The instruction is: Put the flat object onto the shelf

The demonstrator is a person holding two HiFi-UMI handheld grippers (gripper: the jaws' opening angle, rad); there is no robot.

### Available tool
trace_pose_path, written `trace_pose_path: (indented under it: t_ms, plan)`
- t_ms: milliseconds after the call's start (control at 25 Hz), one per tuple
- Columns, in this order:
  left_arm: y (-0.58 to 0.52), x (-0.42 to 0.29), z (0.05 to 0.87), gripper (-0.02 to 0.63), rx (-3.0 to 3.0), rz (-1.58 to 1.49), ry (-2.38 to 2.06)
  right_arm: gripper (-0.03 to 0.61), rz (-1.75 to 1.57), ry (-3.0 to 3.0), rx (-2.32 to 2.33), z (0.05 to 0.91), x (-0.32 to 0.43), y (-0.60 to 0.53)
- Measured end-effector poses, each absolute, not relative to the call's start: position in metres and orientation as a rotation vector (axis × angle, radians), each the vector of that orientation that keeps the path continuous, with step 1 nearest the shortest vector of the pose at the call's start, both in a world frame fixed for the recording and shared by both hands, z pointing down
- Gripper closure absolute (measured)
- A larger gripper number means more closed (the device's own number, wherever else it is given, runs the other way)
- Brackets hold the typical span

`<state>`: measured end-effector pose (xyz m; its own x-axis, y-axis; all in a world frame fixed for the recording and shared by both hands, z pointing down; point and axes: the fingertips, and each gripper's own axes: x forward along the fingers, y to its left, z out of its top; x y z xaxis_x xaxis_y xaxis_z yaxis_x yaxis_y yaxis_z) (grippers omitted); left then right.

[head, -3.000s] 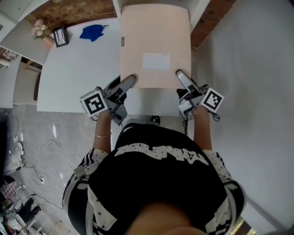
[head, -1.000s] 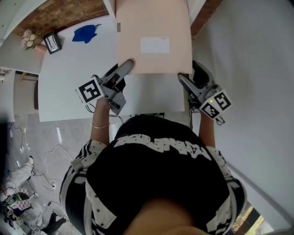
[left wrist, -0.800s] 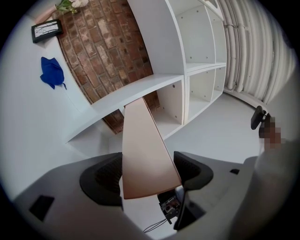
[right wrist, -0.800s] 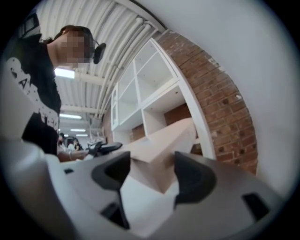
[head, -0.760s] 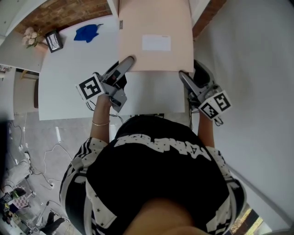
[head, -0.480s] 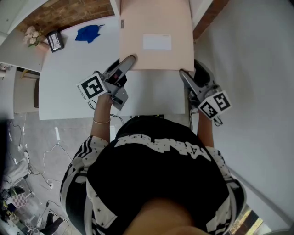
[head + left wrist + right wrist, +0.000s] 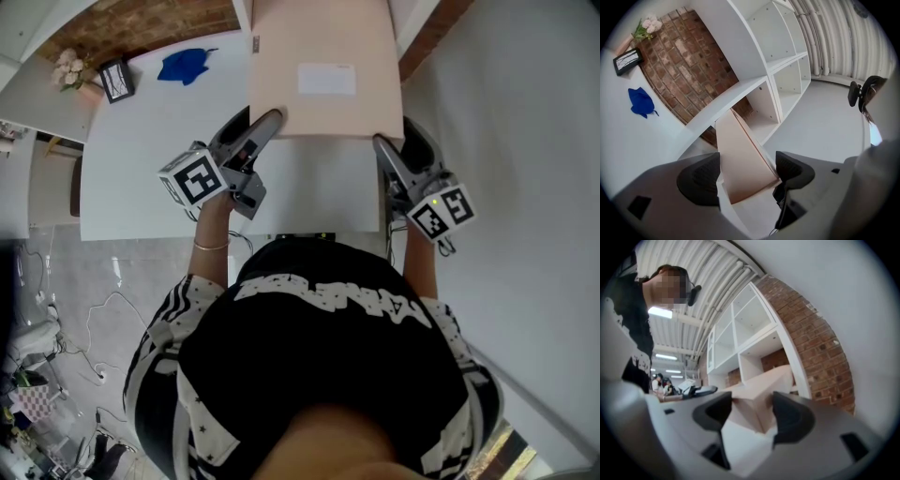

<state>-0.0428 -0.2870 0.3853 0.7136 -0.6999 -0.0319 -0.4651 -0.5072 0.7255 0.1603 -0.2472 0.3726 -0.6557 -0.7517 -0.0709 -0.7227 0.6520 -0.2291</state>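
Seemingly blank label (image 7: 326, 79) on flat box (image 7: 323, 37).

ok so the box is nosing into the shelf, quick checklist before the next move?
1. Far end of flat box inside shelf opening: ok, it sits under a shelf board in the left gripper view.
2. Box fully shelved: not ok, its near edge sticks out at both grippers.
3. Hold by left gripper: cannot tell; jaws have just been opening, box corner between them.
4. Hold by right gripper: ok; jaws have just been closing, pads against the other near corner.
5. Clutter out of the way: ok, blue cloth and picture frame lie well left of the box.
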Motion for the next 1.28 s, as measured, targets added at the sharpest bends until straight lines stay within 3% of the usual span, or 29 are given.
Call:
trace_pose_path:
  t_ms: [720,960,1280]
  plan:
    - [-0.272,-0.042,0.362,0.236,2.420,-0.364,-0.906,0.293,-0.273,2.629,-1.202,0.353,0.165,-0.263]
    - [-0.275,-0.041,0.357,0.295,2.491,-0.281,-0.972,0.298,-0.273,2.606,-1.203,0.346,0.168,-0.268]
    - [-0.275,-0.041,0.355,0.313,2.505,-0.263,-0.986,0.302,-0.269,2.594,-1.218,0.346,0.169,-0.267]
